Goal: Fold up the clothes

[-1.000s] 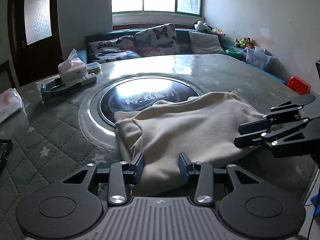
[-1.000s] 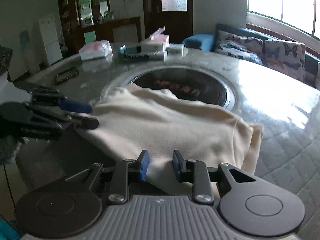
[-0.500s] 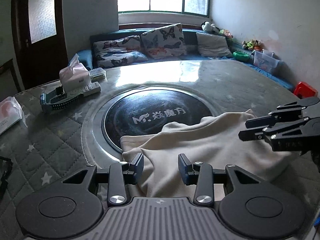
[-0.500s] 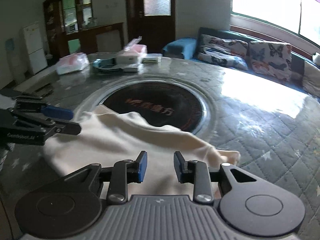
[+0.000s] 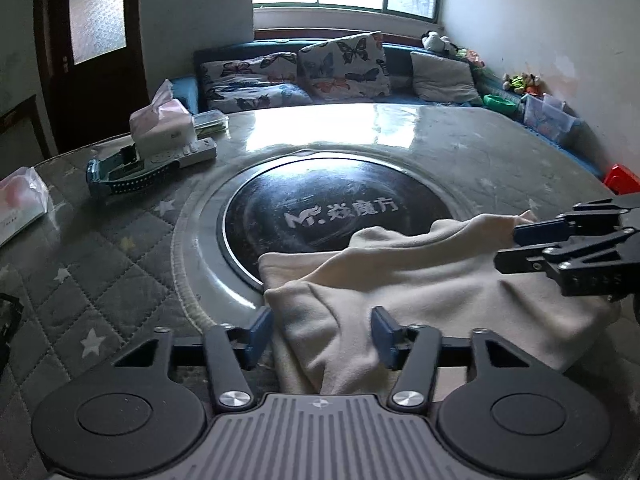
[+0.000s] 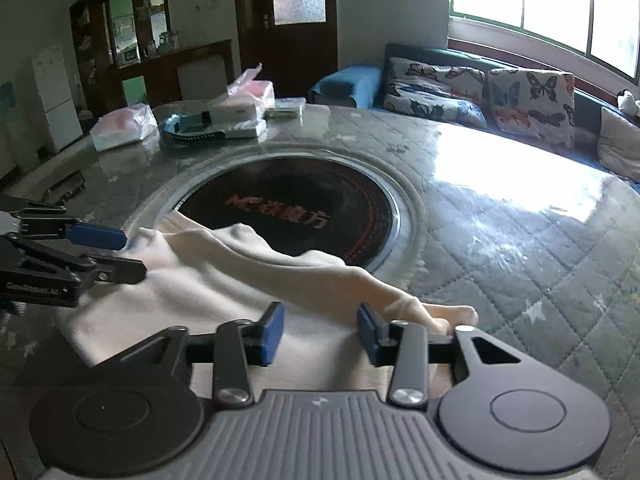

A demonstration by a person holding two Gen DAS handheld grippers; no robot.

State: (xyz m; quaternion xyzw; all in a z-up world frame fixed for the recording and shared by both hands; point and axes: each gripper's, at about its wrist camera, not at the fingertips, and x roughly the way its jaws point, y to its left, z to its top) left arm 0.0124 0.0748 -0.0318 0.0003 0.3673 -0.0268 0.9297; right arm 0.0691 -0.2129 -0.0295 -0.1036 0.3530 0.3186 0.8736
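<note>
From the left wrist view, the left gripper (image 5: 322, 330) hangs over the near edge of the cream garment (image 5: 420, 280), its blue-padded jaws apart and opening; cloth lies between them, but the pads press on nothing. The garment sits folded on the round table (image 5: 120, 264), its far edge lapping onto the black glass disc (image 5: 320, 208) set in the table's middle. That disc carries a white logo shaped like an "M" followed by Chinese characters. The right gripper (image 5: 516, 246) reaches in from the right, over the cloth. Back on the left stands a tissue box (image 5: 160, 128) with small lettering too fine to read.

From the right wrist view, the right gripper (image 6: 320, 330) is over the garment's (image 6: 208, 280) other near edge, jaws apart and opening, cloth between them yet unclamped. A folded ridge runs across to a bunched corner on the right. The disc's (image 6: 292, 204) lettering shows reddish here and blurred. The left gripper (image 6: 120, 254) comes in from the left; white print along its side is too smeared to read.
</note>
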